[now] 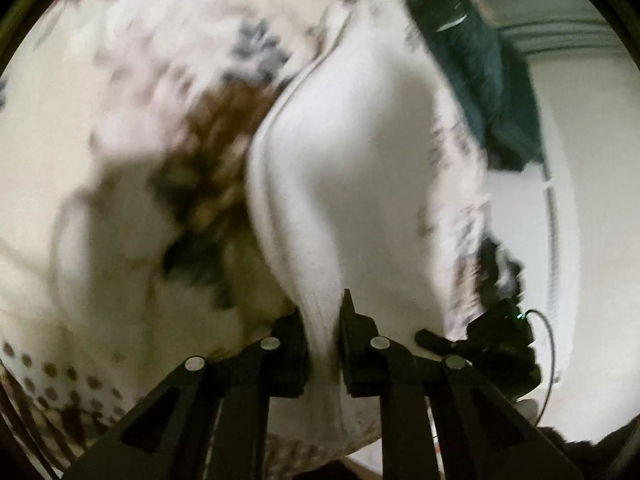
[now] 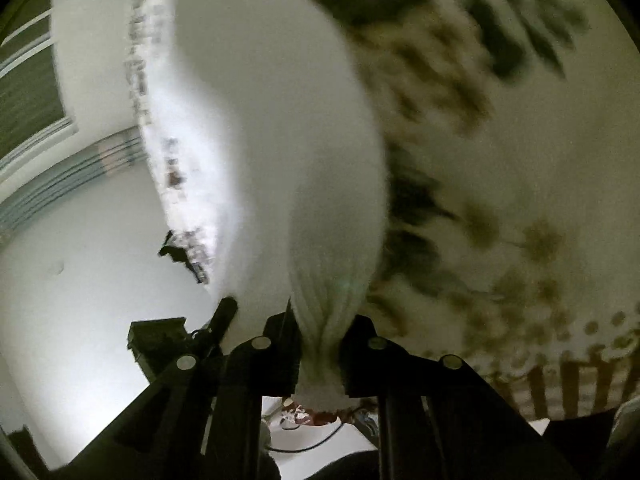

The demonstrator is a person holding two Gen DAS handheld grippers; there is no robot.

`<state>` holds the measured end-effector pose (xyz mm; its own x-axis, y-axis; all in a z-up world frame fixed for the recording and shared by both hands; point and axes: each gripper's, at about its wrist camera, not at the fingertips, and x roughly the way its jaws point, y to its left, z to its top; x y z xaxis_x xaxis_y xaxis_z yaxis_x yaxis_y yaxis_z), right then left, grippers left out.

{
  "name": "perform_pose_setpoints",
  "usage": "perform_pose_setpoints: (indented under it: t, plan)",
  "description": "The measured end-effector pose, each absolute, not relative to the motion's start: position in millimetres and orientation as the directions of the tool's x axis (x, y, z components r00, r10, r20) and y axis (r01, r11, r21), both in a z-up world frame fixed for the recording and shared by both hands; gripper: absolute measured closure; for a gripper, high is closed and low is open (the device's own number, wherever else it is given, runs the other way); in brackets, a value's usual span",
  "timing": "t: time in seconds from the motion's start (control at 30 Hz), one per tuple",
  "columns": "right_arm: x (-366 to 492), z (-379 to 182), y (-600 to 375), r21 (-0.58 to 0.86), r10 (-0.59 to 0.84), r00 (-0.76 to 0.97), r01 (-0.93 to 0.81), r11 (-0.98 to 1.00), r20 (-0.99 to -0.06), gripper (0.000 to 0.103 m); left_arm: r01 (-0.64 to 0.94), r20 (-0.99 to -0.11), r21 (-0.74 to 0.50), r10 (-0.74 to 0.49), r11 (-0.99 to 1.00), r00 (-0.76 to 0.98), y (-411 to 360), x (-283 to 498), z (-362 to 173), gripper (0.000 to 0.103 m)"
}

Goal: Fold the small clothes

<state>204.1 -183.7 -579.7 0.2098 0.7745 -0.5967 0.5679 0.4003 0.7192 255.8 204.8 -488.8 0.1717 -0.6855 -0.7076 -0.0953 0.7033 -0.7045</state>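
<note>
White garment (image 1: 352, 184), ribbed knit, pinched at two places and stretched between both grippers, raised off the patterned bedspread (image 1: 132, 128) beneath. In the left wrist view, bunched into a narrow gathered neck between the black fingers (image 1: 356, 332), then widening upward into a smooth pale panel with a raised seam along its left edge. Left gripper (image 1: 322, 344) clamped on that gathered cloth, jaws nearly together, pads pressing the fabric from both sides. Same arrangement in the right wrist view: garment (image 2: 280, 140) fanning up out of a tight bundle of pleats, right gripper (image 2: 320, 356) clamped on the bundle, jaws close with only cloth between.

Beyond the garment's far edge in the left wrist view, the other gripper (image 1: 496, 332) visible as a dark block with a thin cable looping beside it, touching the lower right corner of the cloth. In the right wrist view, the opposite gripper (image 2: 188, 332) low at left, its dark finger reaching up to the garment's lower left edge.

Bedspread cream-coloured with brown and dark leaf prints and a dotted border, heavily blurred in both views. Dark green cloth (image 1: 472, 68) lying past the bedspread's upper right edge in the left wrist view. White wall (image 2: 80, 260) and a slatted window blind (image 2: 28, 92) at left in the right wrist view.
</note>
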Motion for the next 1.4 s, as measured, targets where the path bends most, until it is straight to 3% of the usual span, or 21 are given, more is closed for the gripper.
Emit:
perform_pose_setpoints:
  t: [0.23, 0.47, 0.53, 0.57, 0.6, 0.67, 0.83, 1.03, 1.07, 1.1, 1.13, 1.17, 1.2, 1.4]
  plan:
    - [313, -498, -205, 0.810, 0.765, 0.339, 0.443, 0.383, -0.547, 0.088, -0.025, -0.607, -0.773, -0.728, 0.634, 0.319, 191, 358, -432, 0.093]
    - [496, -476, -247, 0.812, 0.694, 0.425, 0.357, 0.462, -0.581, 0.087, 0.021, -0.579, -0.769, -0.710, 0.639, 0.401, 153, 512, -447, 0.091]
    - [549, -479, -257, 0.813, 0.689, 0.433, 0.357, 0.460, -0.581, 0.082, 0.003, -0.593, -0.758, -0.691, 0.652, 0.413, 144, 555, -456, 0.087]
    - [577, -485, -264, 0.814, 0.695, 0.427, 0.368, 0.450, -0.578, 0.075, -0.007, -0.598, -0.755, -0.685, 0.656, 0.416, 144, 573, -462, 0.078]
    - [591, -489, -267, 0.815, 0.700, 0.424, 0.373, 0.444, -0.575, 0.056, -0.031, -0.607, -0.752, -0.674, 0.658, 0.420, 147, 593, -470, 0.061]
    - [614, -489, -280, 0.816, 0.673, 0.464, 0.375, 0.440, -0.577, 0.040, -0.061, -0.598, -0.762, -0.666, 0.644, 0.445, 157, 606, -476, 0.042]
    - [607, -492, -296, 0.745, 0.595, 0.449, 0.364, 0.559, -0.666, 0.040, -0.065, -0.662, -0.688, -0.589, 0.723, 0.463, 173, 605, -487, 0.042]
    - [597, -527, -286, 0.629, 0.547, 0.315, 0.311, 0.712, -0.775, 0.040, 0.050, -0.780, -0.548, -0.532, 0.835, 0.331, 131, 627, -525, 0.042]
    - [601, -531, -282, 0.624, 0.544, 0.313, 0.289, 0.726, -0.778, 0.047, 0.067, -0.794, -0.528, -0.520, 0.847, 0.315, 121, 633, -530, 0.042]
    - [606, -532, -278, 0.613, 0.530, 0.324, 0.269, 0.743, -0.784, 0.081, 0.086, -0.802, -0.512, -0.512, 0.854, 0.307, 112, 637, -533, 0.044]
    - [611, -533, -273, 0.600, 0.518, 0.324, 0.255, 0.758, -0.792, 0.099, 0.119, -0.808, -0.496, -0.507, 0.860, 0.298, 101, 641, -536, 0.046]
    - [615, -530, -271, 0.583, 0.499, 0.330, 0.248, 0.773, -0.801, 0.098, 0.146, -0.826, -0.456, -0.478, 0.878, 0.297, 92, 644, -538, 0.080]
    - [618, -525, -271, 0.578, 0.481, 0.362, 0.240, 0.780, -0.799, 0.098, 0.162, -0.838, -0.435, -0.464, 0.886, 0.288, 87, 646, -539, 0.098]
    - [638, -498, -283, 0.530, 0.386, 0.450, 0.256, 0.809, -0.806, 0.099, 0.094, -0.808, -0.444, -0.443, 0.891, 0.389, 121, 644, -522, 0.098]
